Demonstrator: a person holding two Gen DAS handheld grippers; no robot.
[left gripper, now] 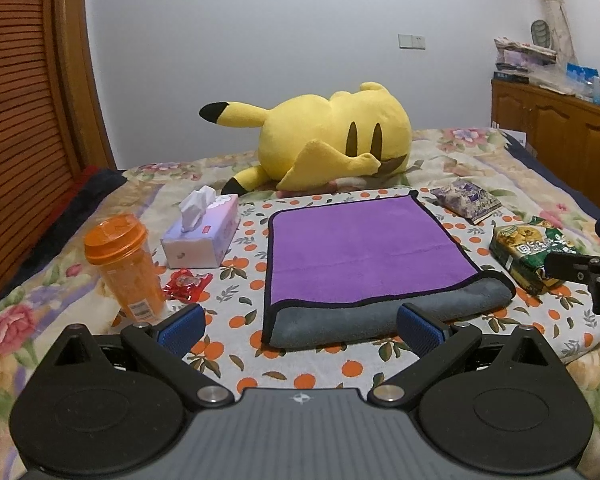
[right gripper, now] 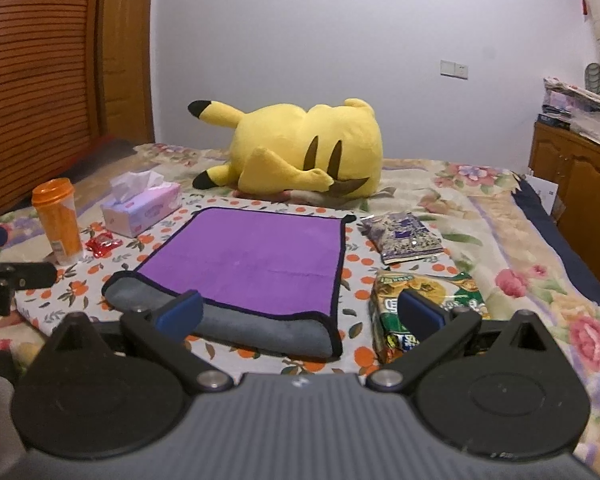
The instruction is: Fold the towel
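- The towel (left gripper: 364, 248) is lying flat on the orange-print cloth (left gripper: 236, 320) spread over the bed (left gripper: 480, 160), purple face up, with its near edge turned so the grey underside is showing as a thick roll.
- It appears to be already folded at least once; a faint crease is running across the purple face.
- The left gripper (left gripper: 300, 326) is hovering just short of the near grey edge, fingers spread wide, holding nothing.
- The right gripper (right gripper: 300, 314) is likewise standing wide apart and empty, its left finger overlapping the grey roll in view, its right finger over the green snack bag (right gripper: 420, 300); whether it is touching either I cannot tell.
- Handling judgement: the towel is looking like plush microfibre, light, soft and limp, so it will sag and drape from any single pinch point. The black bound hem should be giving a firmer bite than the pile.
- Best hold, in my judgement: both near corners of the grey roll, one per gripper, pinching all layers together.
- Risk: the tissue box (left gripper: 202, 236), orange bottle (left gripper: 124, 268) and purple packet (left gripper: 466, 198) are sitting near the towel's sides, and a swinging corner could be dragging across them.
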